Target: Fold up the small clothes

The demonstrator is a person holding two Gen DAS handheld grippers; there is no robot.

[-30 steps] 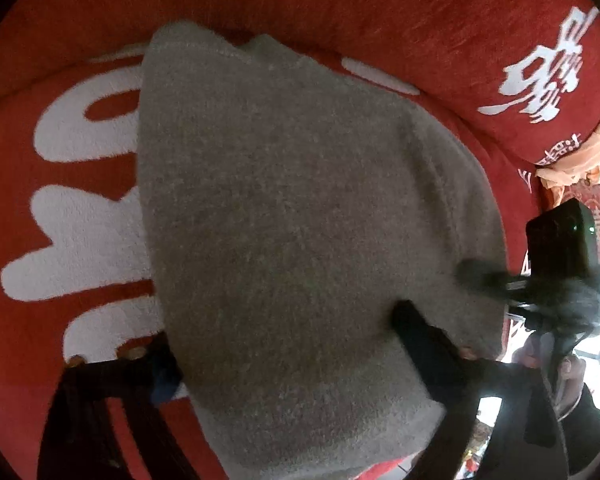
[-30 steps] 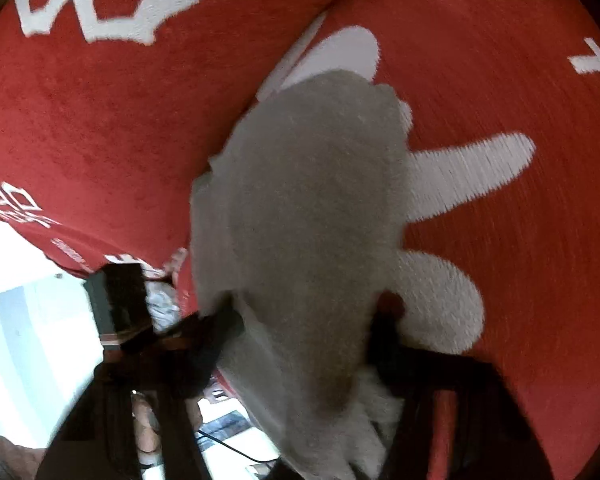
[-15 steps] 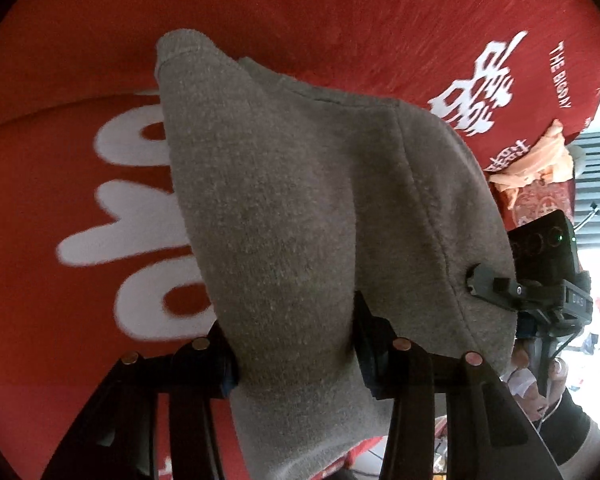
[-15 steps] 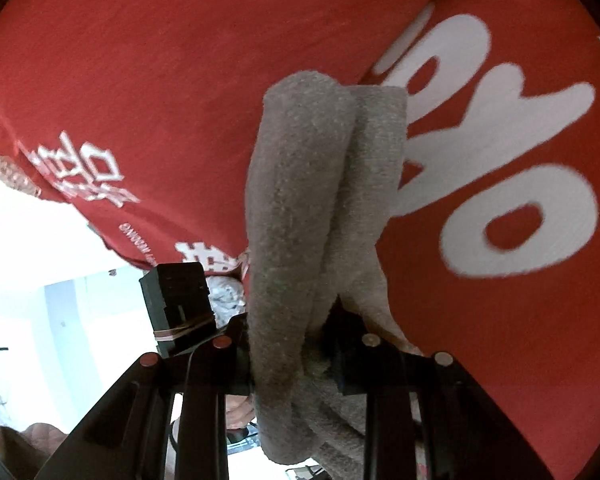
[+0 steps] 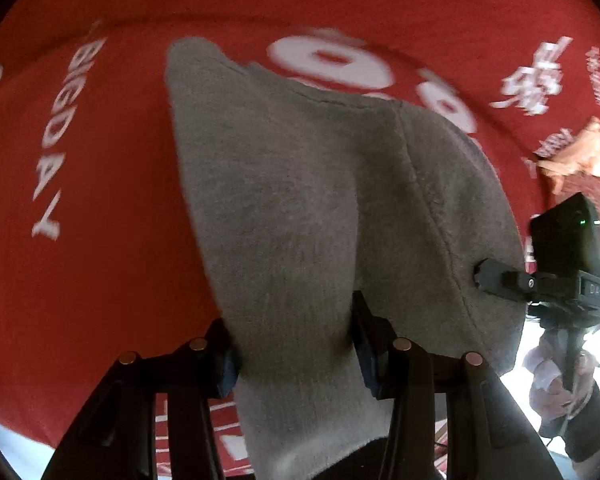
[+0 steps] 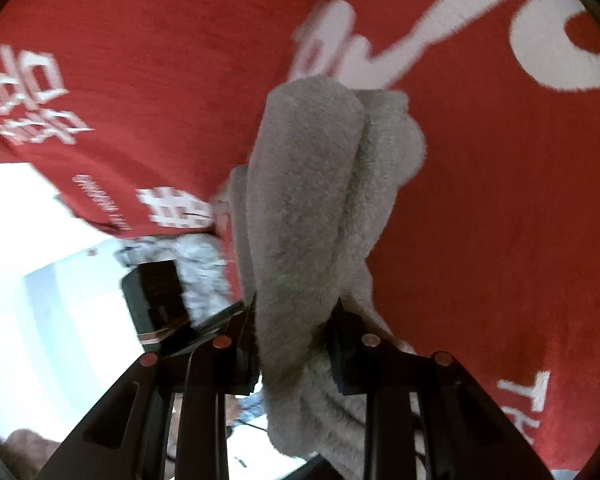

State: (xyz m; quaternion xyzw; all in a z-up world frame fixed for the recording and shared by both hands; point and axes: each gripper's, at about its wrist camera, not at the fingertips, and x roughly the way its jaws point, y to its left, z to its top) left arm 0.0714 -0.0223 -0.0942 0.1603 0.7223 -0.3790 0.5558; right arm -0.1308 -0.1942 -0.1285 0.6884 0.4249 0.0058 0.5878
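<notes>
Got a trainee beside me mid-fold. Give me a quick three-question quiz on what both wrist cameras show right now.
1. True or false: the left gripper is clamped on the grey garment.
2. What does the right gripper hold: A) orange cloth, B) the grey garment, C) nothing?
3. What colour is the printed cover beneath the garment?

Key: 1 true; 2 B; 3 red with white lettering.
</notes>
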